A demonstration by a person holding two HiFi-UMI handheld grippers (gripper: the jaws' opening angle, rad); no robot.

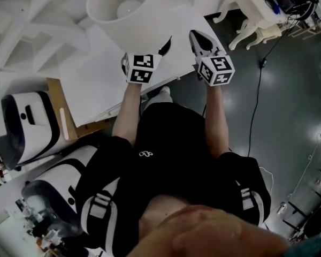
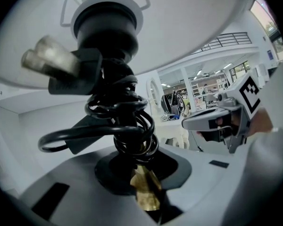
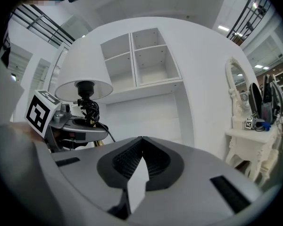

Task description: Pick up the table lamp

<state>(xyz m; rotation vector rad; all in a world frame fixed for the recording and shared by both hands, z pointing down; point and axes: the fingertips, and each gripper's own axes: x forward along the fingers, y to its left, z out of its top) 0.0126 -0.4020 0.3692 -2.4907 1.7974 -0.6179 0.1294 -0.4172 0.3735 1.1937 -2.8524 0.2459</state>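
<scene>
The table lamp has a white shade (image 1: 123,9) and a brass stem (image 2: 145,192) with a black cord (image 2: 127,121) coiled round it. The cord's plug (image 2: 61,62) sticks out to the left below the socket. My left gripper (image 1: 141,58) is shut on the stem just under the coil, beneath the shade (image 2: 188,27). My right gripper (image 1: 199,40) is beside it to the right, apart from the lamp, jaws shut and empty. The right gripper view shows its closed tips (image 3: 141,142) and, at far left, the lamp (image 3: 84,91) in the left gripper (image 3: 73,124).
A white table top (image 1: 96,84) lies under the lamp, with white shelving (image 3: 141,55) behind it. A white dressing table (image 1: 251,15) with a mirror (image 3: 240,88) stands at the right. A cable (image 1: 257,95) runs over the dark floor. White machines (image 1: 27,122) sit at lower left.
</scene>
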